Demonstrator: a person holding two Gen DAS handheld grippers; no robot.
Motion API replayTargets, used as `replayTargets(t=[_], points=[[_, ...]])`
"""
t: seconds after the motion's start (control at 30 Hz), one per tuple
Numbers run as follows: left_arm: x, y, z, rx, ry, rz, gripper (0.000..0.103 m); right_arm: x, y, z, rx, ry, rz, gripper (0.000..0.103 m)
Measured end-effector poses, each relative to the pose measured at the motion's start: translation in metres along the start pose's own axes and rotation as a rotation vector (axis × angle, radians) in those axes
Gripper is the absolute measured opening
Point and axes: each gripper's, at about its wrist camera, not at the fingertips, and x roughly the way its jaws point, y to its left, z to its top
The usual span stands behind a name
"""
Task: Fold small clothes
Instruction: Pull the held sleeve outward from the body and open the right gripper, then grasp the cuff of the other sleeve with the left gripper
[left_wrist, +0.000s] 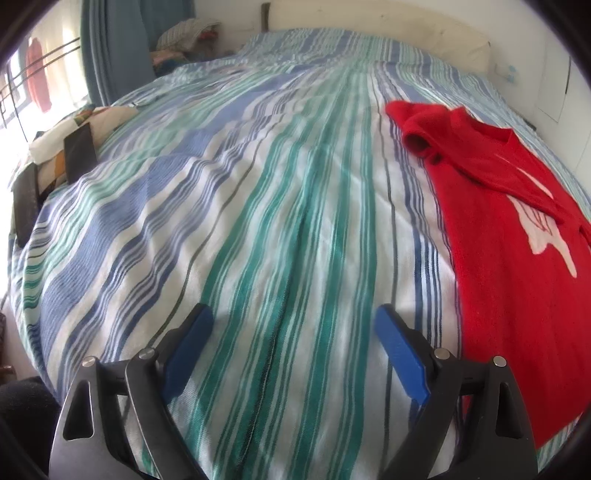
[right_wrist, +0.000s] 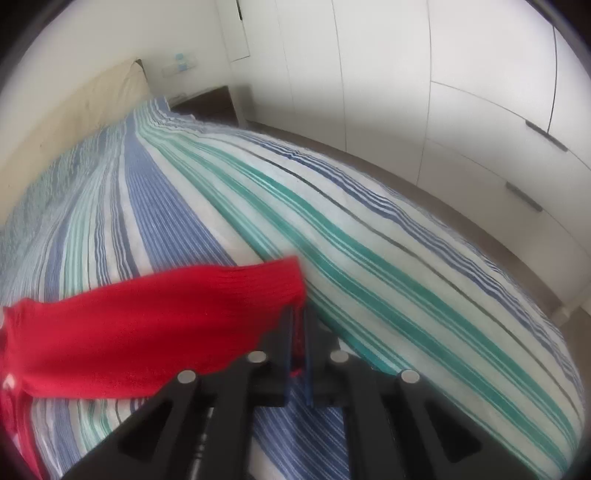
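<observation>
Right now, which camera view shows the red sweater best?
The left wrist view: the red sweater lies spread on the bed, white pattern visible. The right wrist view shows only its sleeve, blurred, clamped in the right tool.

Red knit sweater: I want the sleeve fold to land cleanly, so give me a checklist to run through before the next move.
1. Right tool shut on the sleeve of the red knit sweater: ok, cuff pinched between its blue pads.
2. Left tool free to help: ok, open and holding nothing.
3. Sweater body lying flat on the striped blue, green and white bedspread: ok, though its far sleeve is bunched.
4. Landing spot on the body in view of the right camera: cannot tell.
5. Held sleeve free of twists: cannot tell, blurred.
</observation>
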Motion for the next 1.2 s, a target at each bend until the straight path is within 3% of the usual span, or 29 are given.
replayTargets(t=[0.07, 0.13, 0.2, 0.3, 0.37, 0.43, 0.53, 0.63, 0.73, 0.87, 0.9, 0.93, 0.97, 1.07, 1.13, 1.2], points=[[-0.021, -0.003, 0.006, 0.041, -0.029, 0.004, 0.091, -0.005, -0.008, -0.003, 0.019, 0.004, -0.003, 0.015], [-0.048, -0.013, 0.021, 0.102, -0.084, -0.008, 0.091, -0.015, -0.018, -0.005, 0.041, -0.006, -0.045, 0.056], [-0.076, -0.033, 0.044, 0.176, -0.155, -0.056, 0.092, -0.036, -0.027, -0.007, 0.067, -0.058, -0.149, 0.072], [-0.105, -0.088, 0.080, 0.343, -0.255, -0.178, 0.100, -0.082, -0.036, -0.002, 0.094, -0.192, -0.206, 0.072], [-0.103, -0.139, 0.098, 0.522, -0.252, -0.278, 0.101, -0.117, -0.034, -0.003, 0.100, -0.277, -0.150, 0.072], [-0.083, -0.193, 0.101, 0.718, -0.205, -0.338, 0.101, -0.148, -0.022, -0.012, 0.073, -0.333, -0.038, 0.076], [-0.038, -0.260, 0.089, 0.939, -0.148, -0.308, 0.098, -0.174, 0.013, -0.034, 0.002, -0.368, 0.157, 0.082], [0.001, -0.301, 0.080, 1.043, -0.076, -0.282, 0.083, -0.184, 0.042, -0.068, -0.073, -0.397, 0.266, 0.082], [0.028, -0.319, 0.087, 1.025, -0.026, -0.281, 0.074, -0.176, 0.064, -0.083, -0.140, -0.344, 0.328, 0.082], [0.047, -0.328, 0.095, 0.970, 0.001, -0.305, 0.057, -0.173, 0.080, -0.093, -0.232, -0.362, 0.355, 0.082], [0.050, -0.330, 0.096, 0.962, 0.005, -0.318, 0.041, -0.172, 0.080, -0.096, -0.244, -0.357, 0.360, 0.082], [0.052, -0.336, 0.094, 0.946, 0.014, -0.339, 0.013, -0.170, 0.082, -0.098, -0.248, -0.348, 0.369, 0.082], [0.053, -0.336, 0.093, 0.923, 0.016, -0.338, 0.004, -0.166, 0.083, -0.100, -0.250, -0.336, 0.380, 0.082], [0.037, -0.316, 0.109, 0.762, -0.029, -0.387, 0.003, -0.162, 0.092, -0.104, -0.274, -0.315, 0.399, 0.082], [0.025, -0.274, 0.139, 0.583, -0.057, -0.412, 0.003, -0.166, 0.095, -0.106, -0.289, -0.322, 0.407, 0.082], [0.016, -0.211, 0.173, 0.369, -0.096, -0.379, 0.003, -0.169, 0.096, -0.109, -0.309, -0.336, 0.411, 0.082]])
